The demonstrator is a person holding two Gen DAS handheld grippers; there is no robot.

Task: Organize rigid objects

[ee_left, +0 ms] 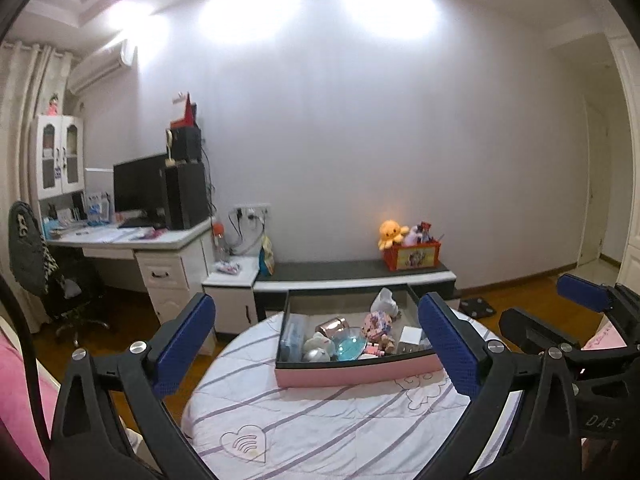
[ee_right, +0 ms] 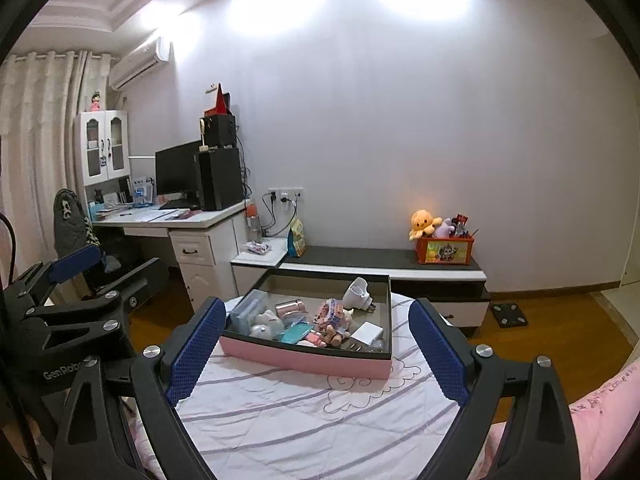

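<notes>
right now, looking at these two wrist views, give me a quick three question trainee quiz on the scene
1. True or false: the right gripper is clamped on the pink drawer.
2. Multiple choice: the yellow octopus plush sits at (A) the desk, (B) the red toy box on the low cabinet, (C) the drawer.
3. Short answer: what does the drawer rest on?

Key
1. False: both it and the left gripper are open and empty.
2. B.
3. The striped quilt.
</notes>
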